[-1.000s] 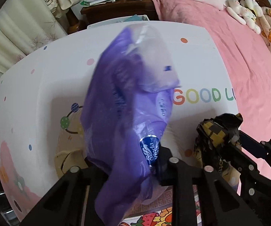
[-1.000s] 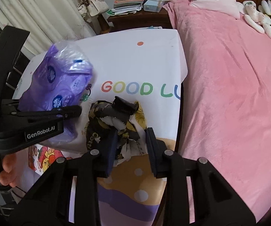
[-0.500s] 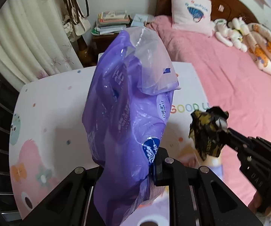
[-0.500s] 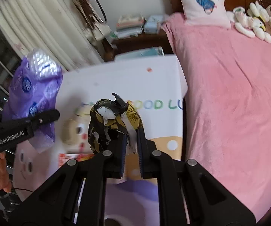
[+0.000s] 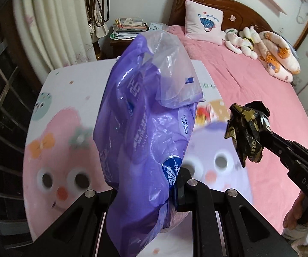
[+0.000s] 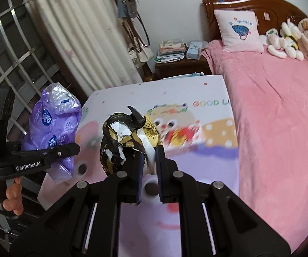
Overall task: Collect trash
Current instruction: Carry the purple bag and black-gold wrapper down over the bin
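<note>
My left gripper (image 5: 147, 194) is shut on a crumpled purple plastic wrapper (image 5: 149, 115) and holds it up in the air above the cartoon-printed mat (image 5: 72, 90). The wrapper also shows in the right wrist view (image 6: 53, 128), pinched by the left gripper (image 6: 72, 148). My right gripper (image 6: 148, 162) is shut on a crumpled black and gold wrapper (image 6: 122, 141), also lifted above the mat (image 6: 175, 90). In the left wrist view that wrapper (image 5: 246, 137) hangs at the right, at the tip of the right gripper (image 5: 265, 138).
A pink bed (image 6: 282, 111) with a pillow (image 6: 239, 32) and soft toys (image 6: 282, 42) lies right of the mat. A wooden nightstand (image 6: 181, 64) with books stands behind it. Curtains (image 6: 79, 42) and a barred window (image 6: 10, 49) are at the left.
Both grippers have risen and pulled back from the mat with their wrappers. The right jaws have closed tighter on the black and gold wrapper. More of the room shows now.
</note>
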{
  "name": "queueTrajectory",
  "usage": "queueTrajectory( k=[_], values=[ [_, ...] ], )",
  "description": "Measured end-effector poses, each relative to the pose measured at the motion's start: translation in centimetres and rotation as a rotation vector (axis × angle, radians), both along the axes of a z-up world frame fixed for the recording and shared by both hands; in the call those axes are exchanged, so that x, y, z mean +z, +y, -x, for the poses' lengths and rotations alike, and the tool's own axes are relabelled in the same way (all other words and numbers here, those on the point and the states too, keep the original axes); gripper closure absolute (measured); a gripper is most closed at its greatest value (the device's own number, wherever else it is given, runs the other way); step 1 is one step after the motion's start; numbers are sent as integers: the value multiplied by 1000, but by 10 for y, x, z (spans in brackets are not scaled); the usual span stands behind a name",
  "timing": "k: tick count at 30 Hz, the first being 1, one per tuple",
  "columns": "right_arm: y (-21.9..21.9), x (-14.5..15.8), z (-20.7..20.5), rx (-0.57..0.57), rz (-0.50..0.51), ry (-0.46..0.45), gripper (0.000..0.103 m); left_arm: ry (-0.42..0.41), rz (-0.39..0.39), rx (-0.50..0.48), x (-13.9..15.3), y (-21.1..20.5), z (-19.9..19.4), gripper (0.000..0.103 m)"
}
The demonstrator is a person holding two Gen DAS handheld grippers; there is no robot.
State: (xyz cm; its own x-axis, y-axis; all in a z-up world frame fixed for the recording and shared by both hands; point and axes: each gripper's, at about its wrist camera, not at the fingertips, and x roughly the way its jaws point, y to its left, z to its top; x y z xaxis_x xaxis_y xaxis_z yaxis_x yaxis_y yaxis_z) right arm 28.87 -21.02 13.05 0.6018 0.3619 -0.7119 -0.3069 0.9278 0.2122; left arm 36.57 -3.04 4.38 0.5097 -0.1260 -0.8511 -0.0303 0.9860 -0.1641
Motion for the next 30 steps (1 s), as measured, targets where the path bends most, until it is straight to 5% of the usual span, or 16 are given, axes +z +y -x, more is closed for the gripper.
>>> queueTrajectory(
  k=[7,15,22,30],
  values=[
    [56,-4,133,-67,61,-1,95,-12,8,-110,-6,41,152,89],
    [116,-40,273,-125,100,81,95,35,-14,-234,-49,77,293,89],
    [134,-95,346,-151,128,221,95,119,-29,-331,-101,80,381,89],
    [131,-180,381,-202,155,357,95,234,-21,-415,-170,63,444,89]
  ],
)
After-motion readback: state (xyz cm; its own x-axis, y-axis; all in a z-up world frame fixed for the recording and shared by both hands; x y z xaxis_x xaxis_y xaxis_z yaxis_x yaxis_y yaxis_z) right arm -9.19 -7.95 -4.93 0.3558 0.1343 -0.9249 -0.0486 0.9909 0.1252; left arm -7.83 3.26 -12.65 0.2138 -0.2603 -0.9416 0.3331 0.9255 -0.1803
